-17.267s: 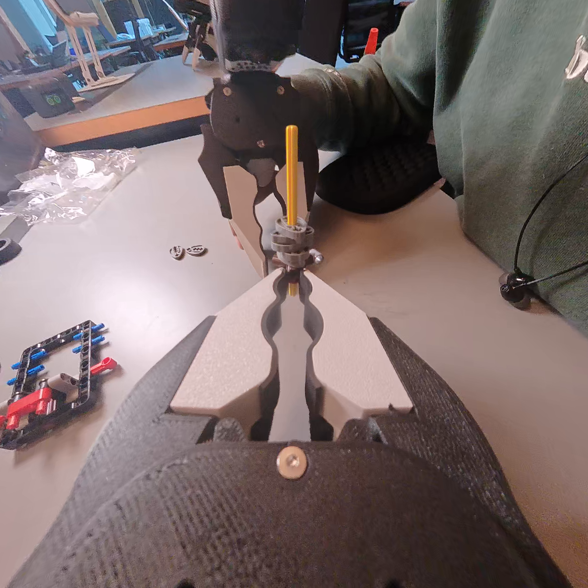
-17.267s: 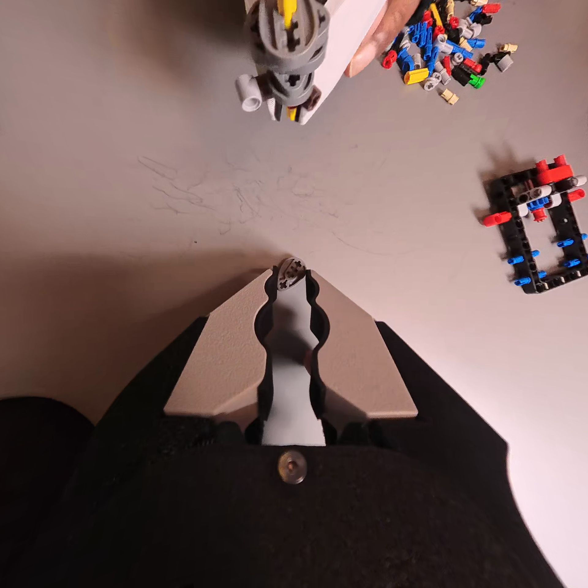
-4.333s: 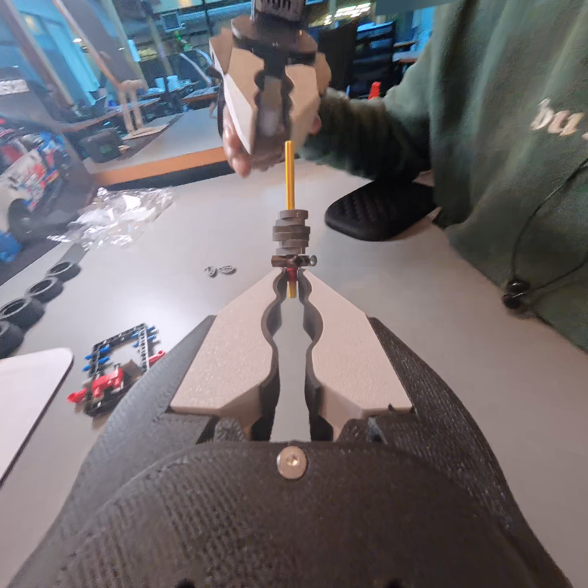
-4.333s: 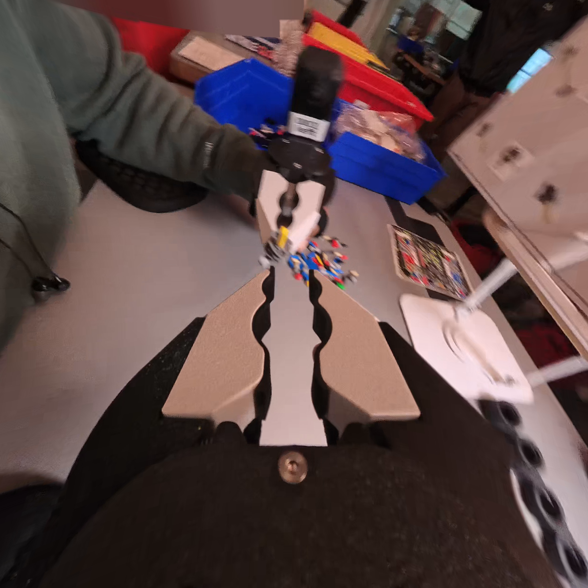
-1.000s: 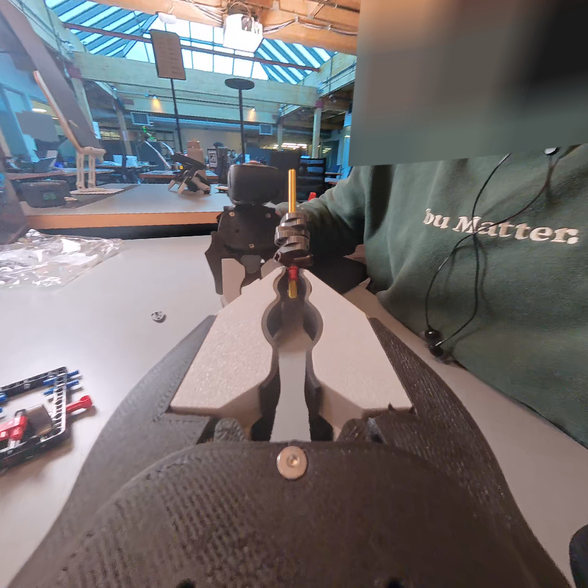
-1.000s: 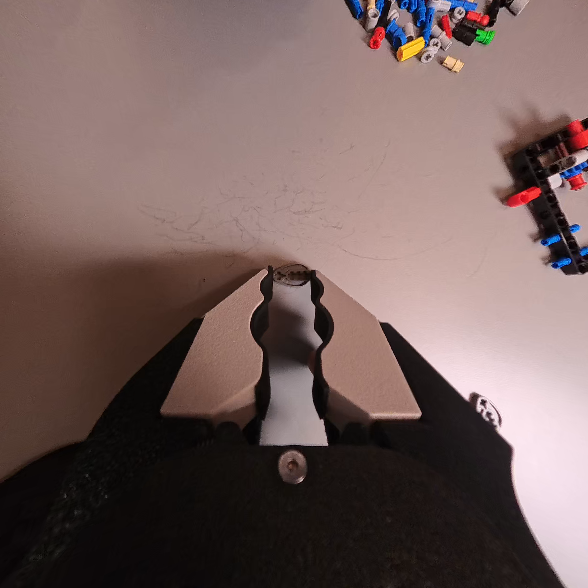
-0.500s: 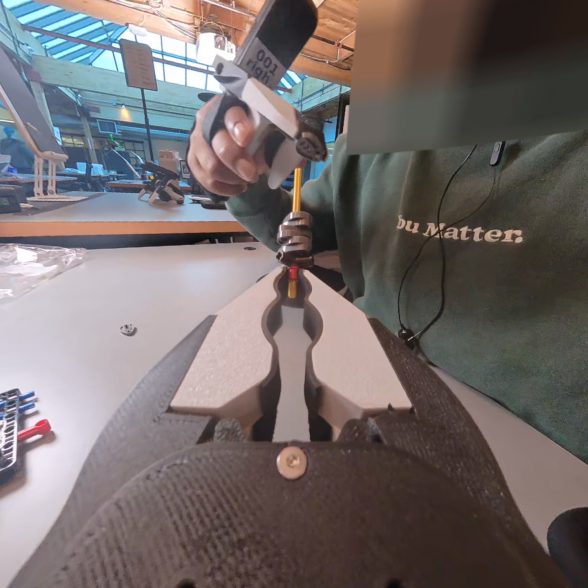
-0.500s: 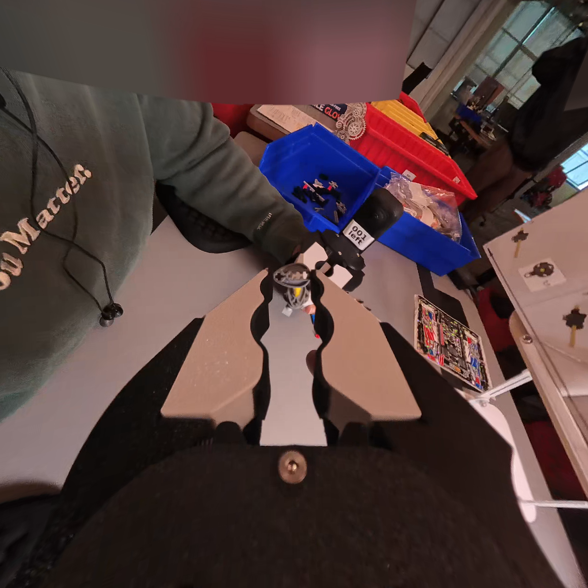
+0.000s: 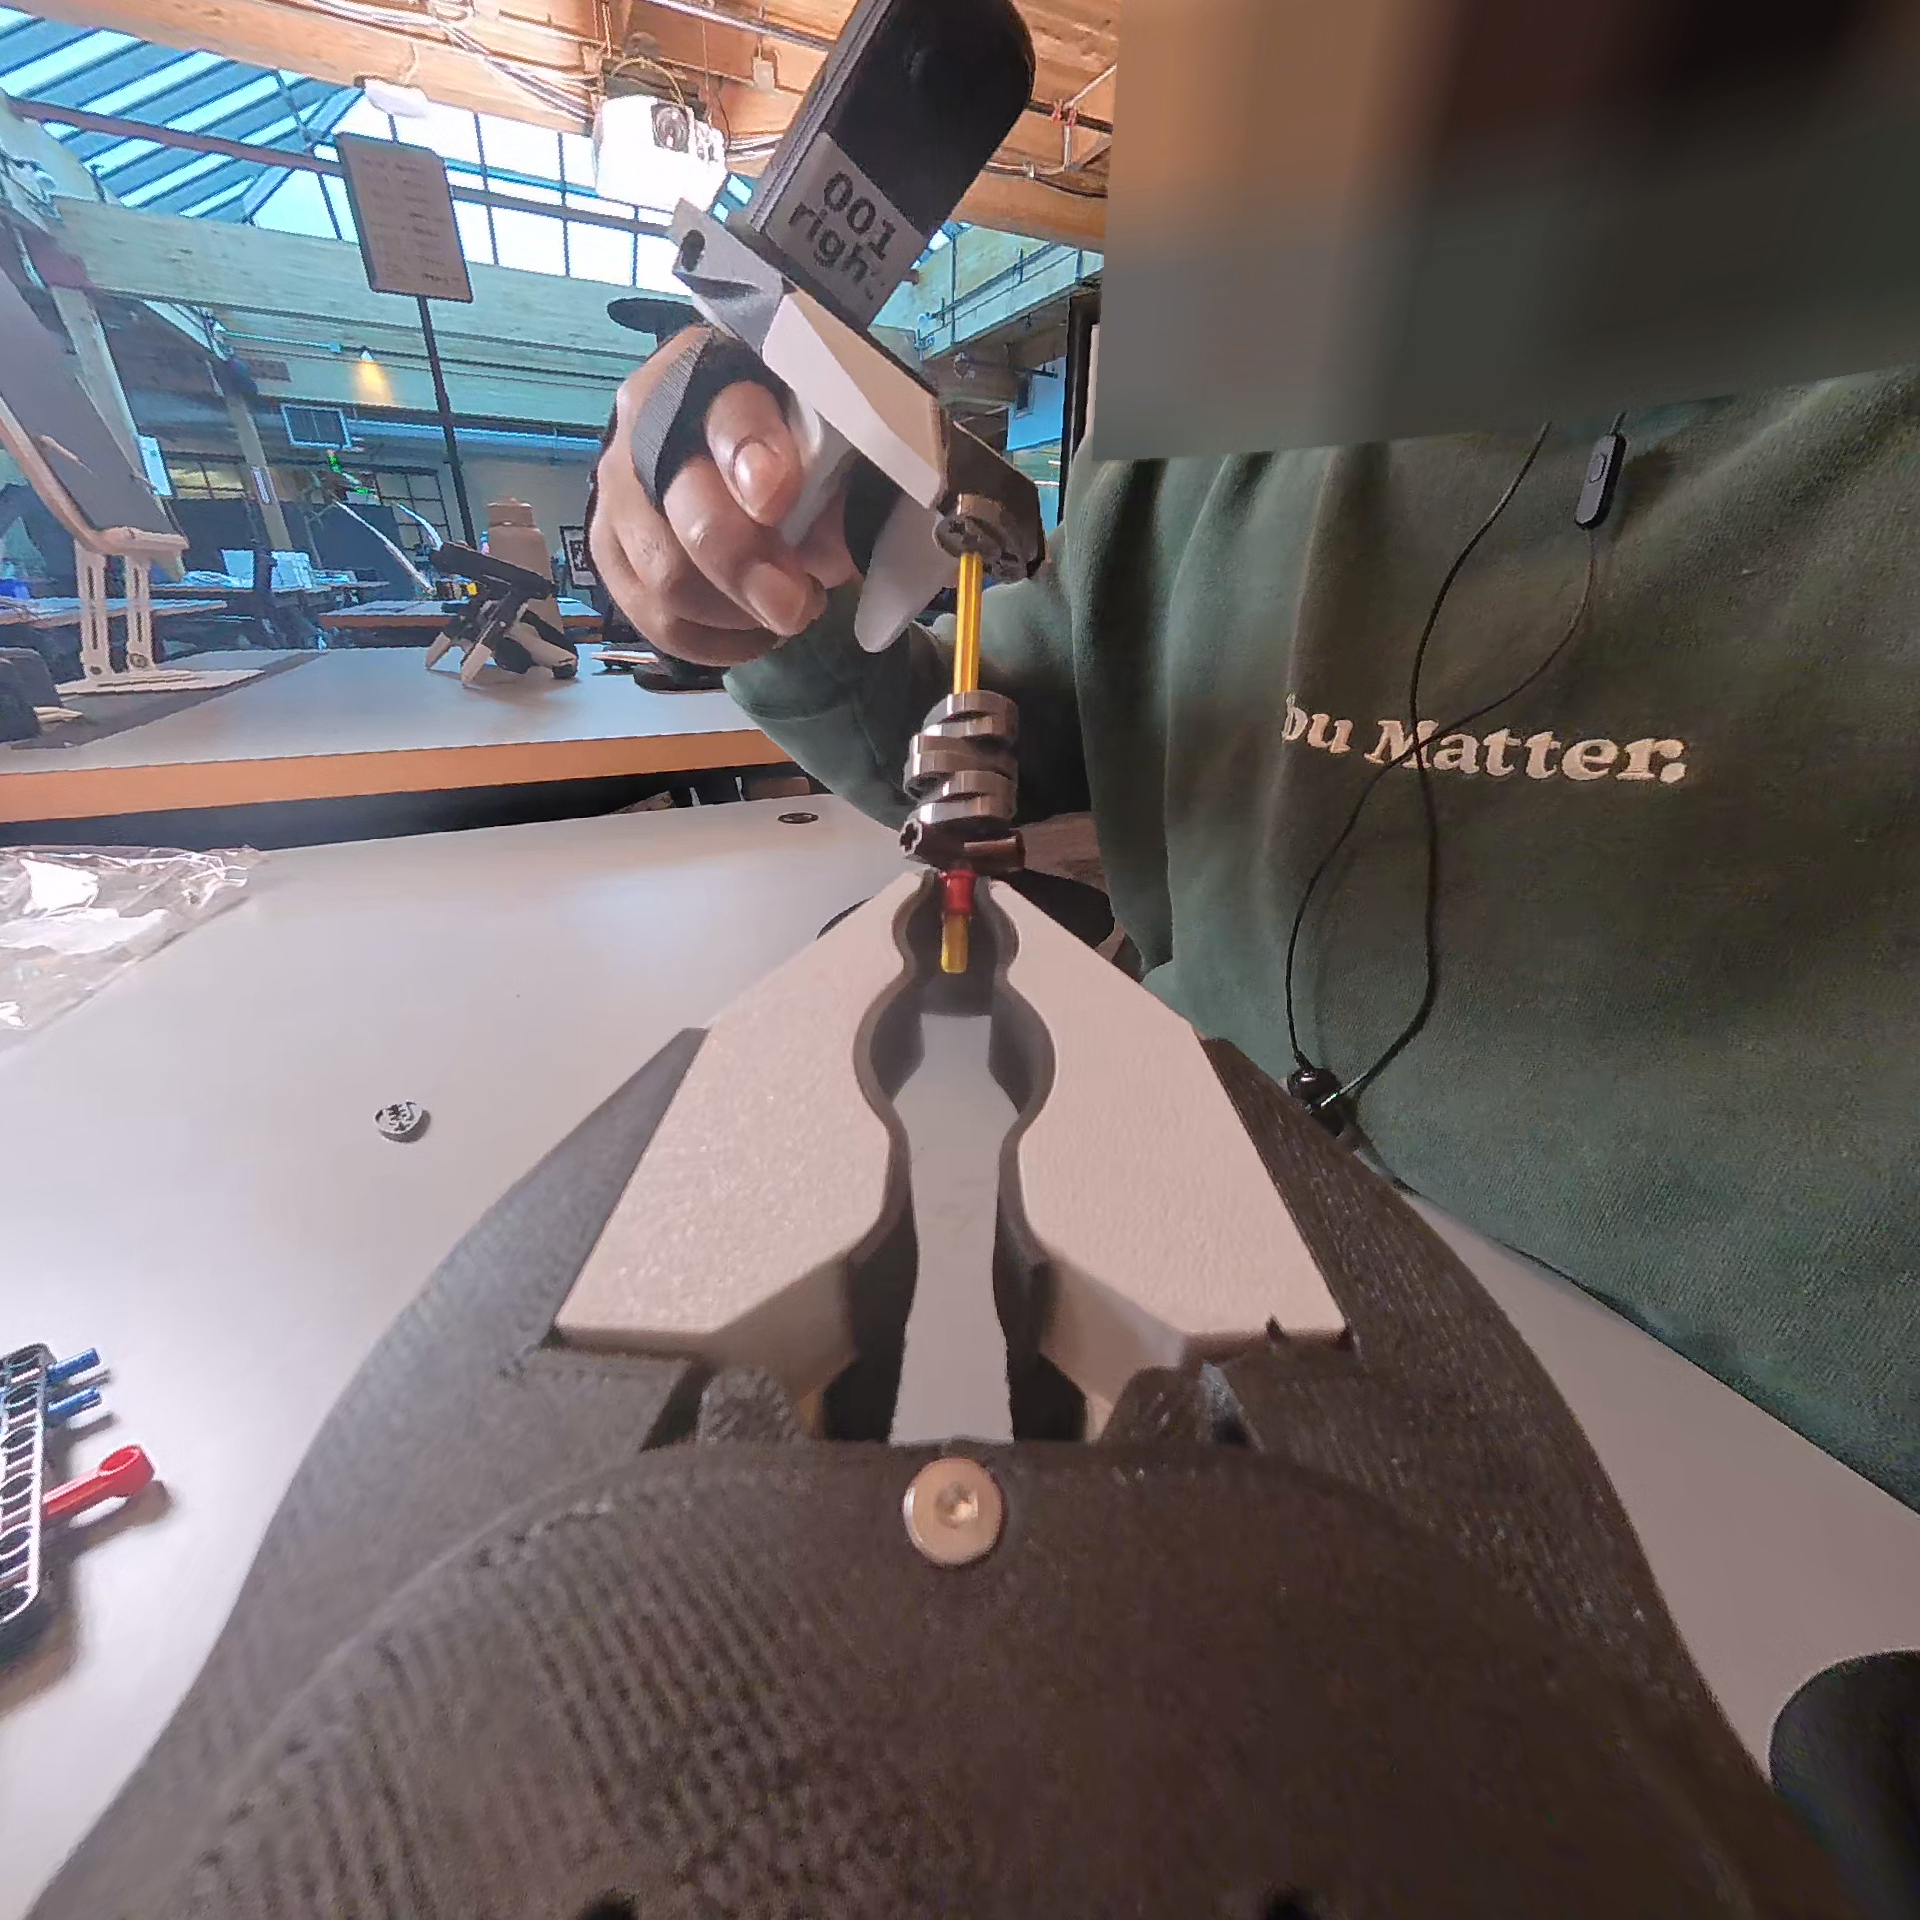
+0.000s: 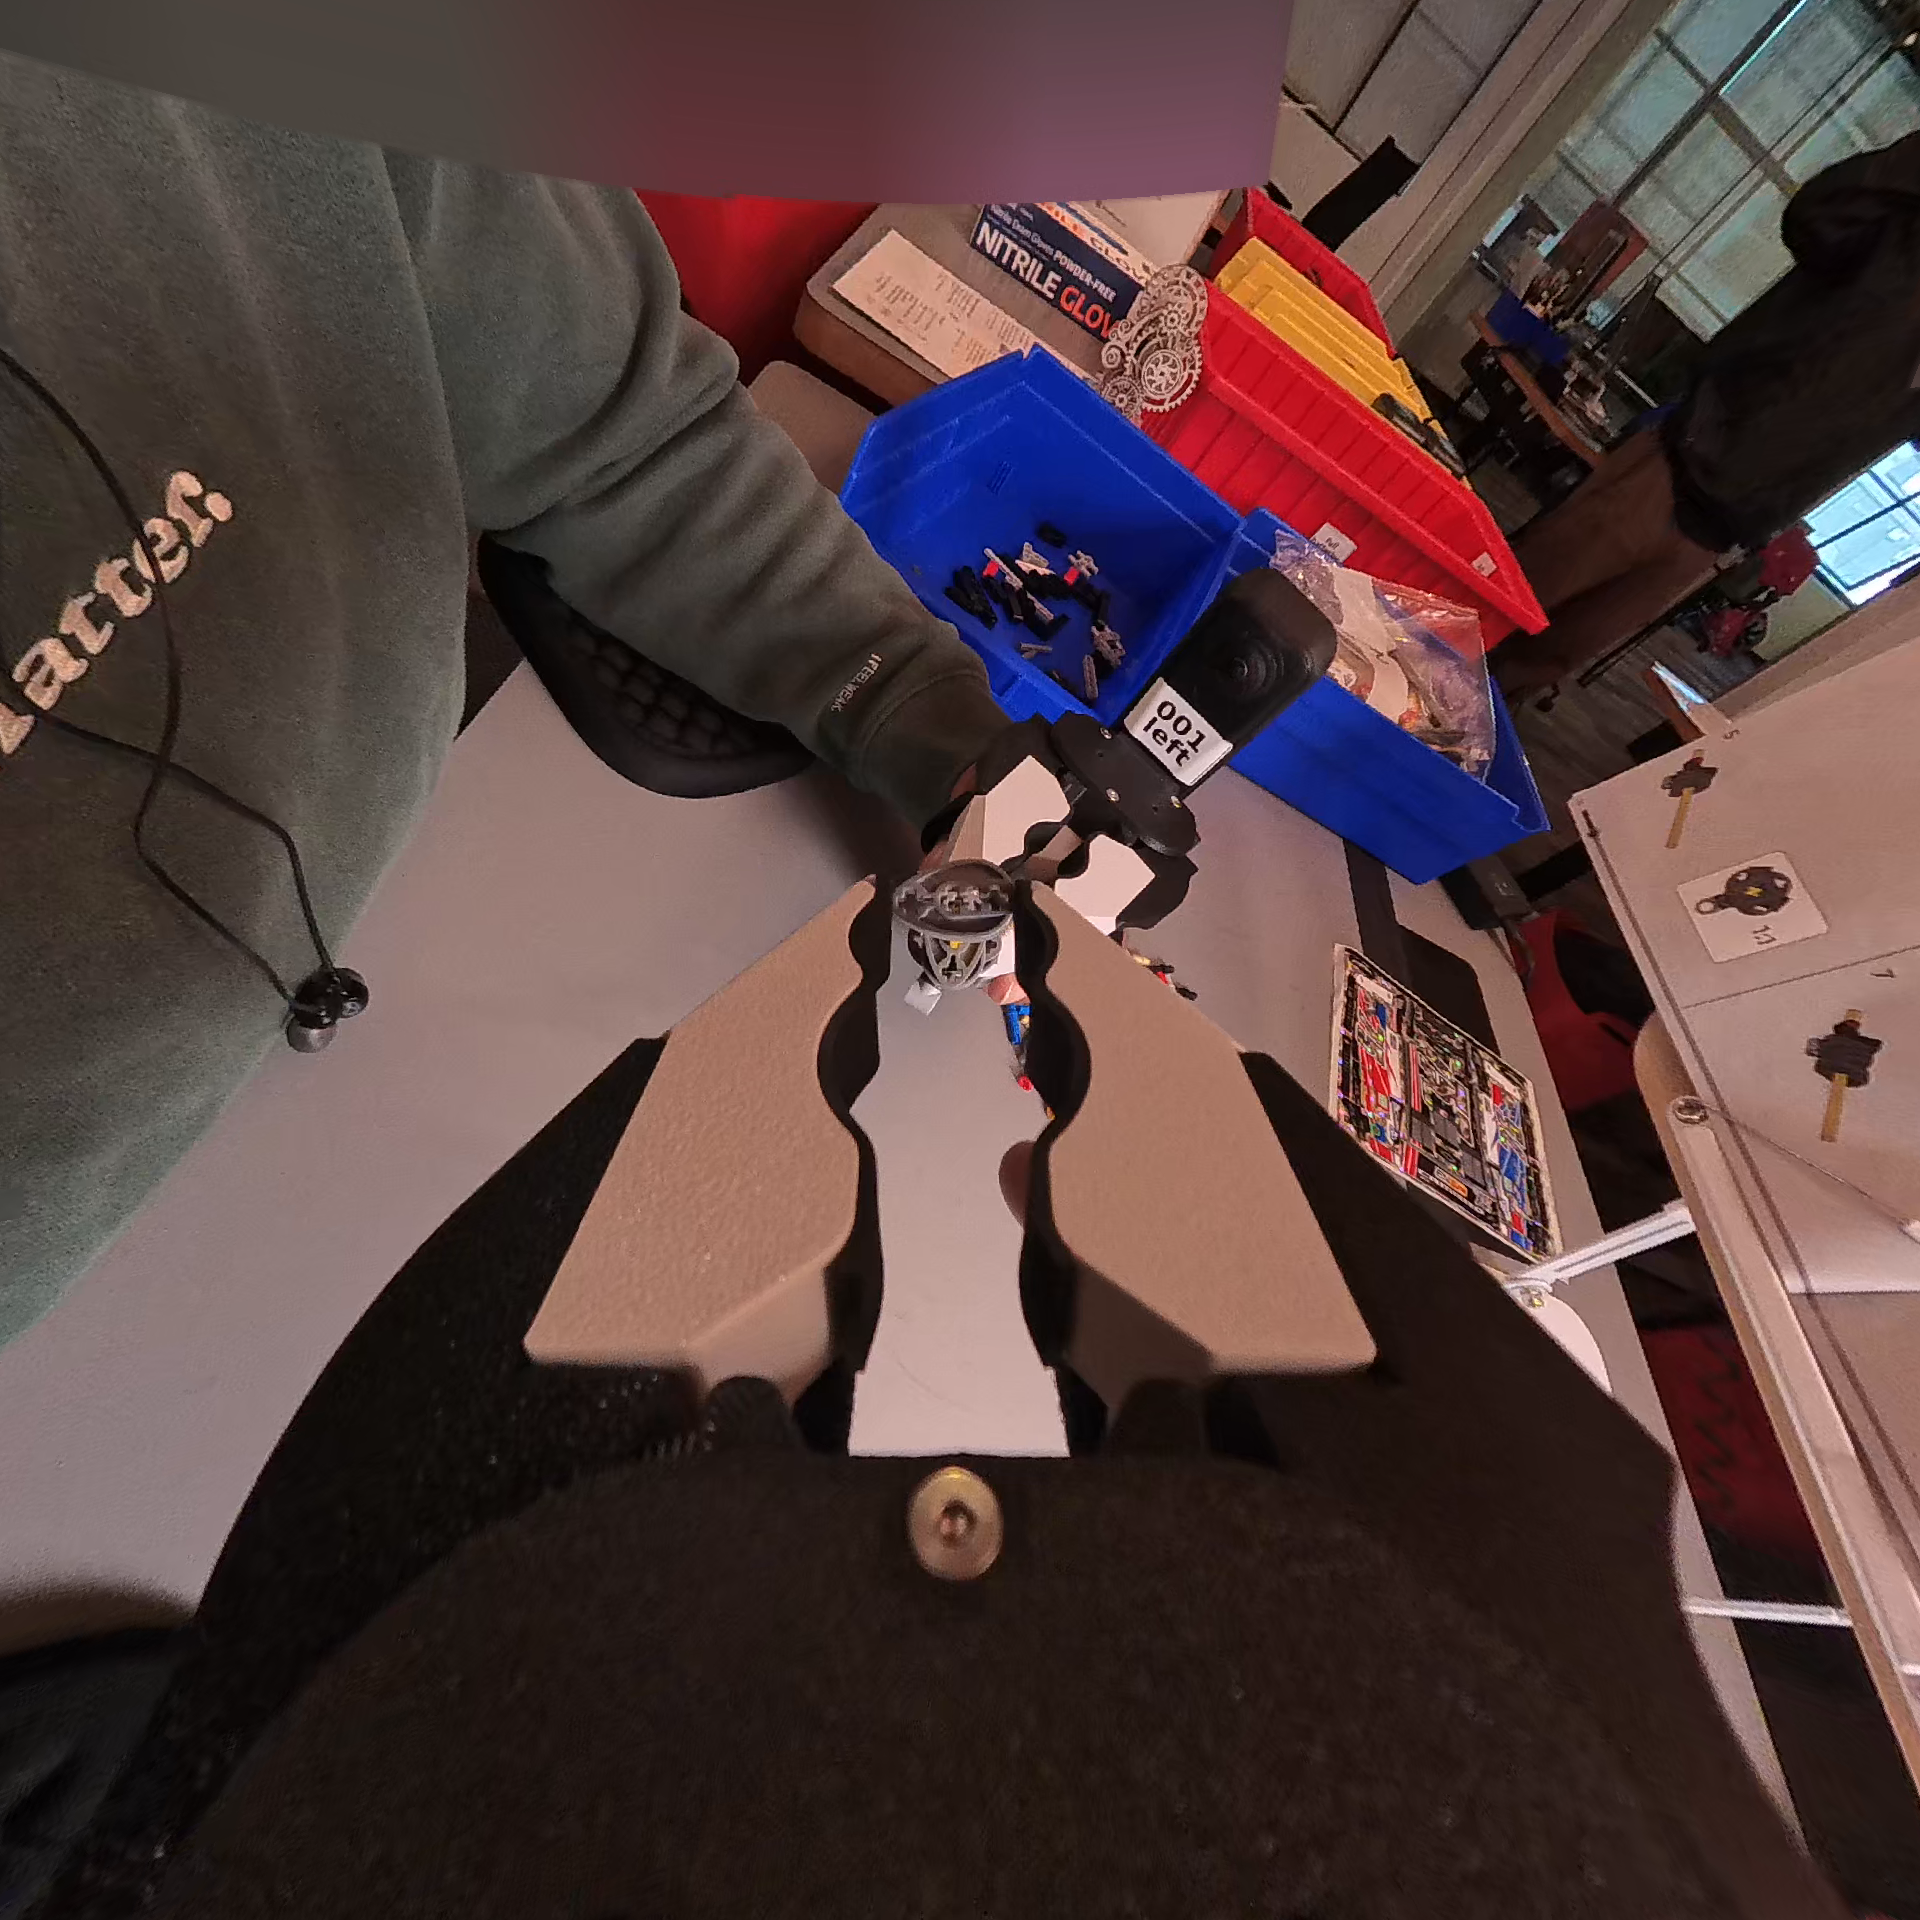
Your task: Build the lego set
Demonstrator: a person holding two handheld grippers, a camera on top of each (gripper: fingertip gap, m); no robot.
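My left gripper [image 9: 956,906] is shut on the lower end of a yellow axle [image 9: 968,634] and holds it upright above the table. The axle carries a red bush [image 9: 956,889] and a stack of grey cam pieces [image 9: 961,769]. My right gripper [image 10: 954,896] is shut on a grey oval disc [image 10: 954,899] and holds it at the axle's top end. From the left wrist view the right gripper [image 9: 977,540] comes down from above. In the right wrist view the grey stack [image 10: 956,961] sits just under the disc, with the left gripper [image 10: 1039,831] behind it.
A second grey disc [image 9: 400,1120] lies on the grey table [image 9: 468,987]. A black frame with blue and red pins [image 9: 26,1455] is at the left edge, beyond it a plastic bag [image 9: 83,914]. Blue bins [image 10: 1039,488], a red bin [image 10: 1351,436] and a booklet [image 10: 1439,1101] lie beyond. The gap from one gripper's tips to the other's is roughly 7 cm.
My right gripper took a grey disc from the table, lifted it and has brought it down to the top of the yellow axle. The left gripper keeps holding the axle.
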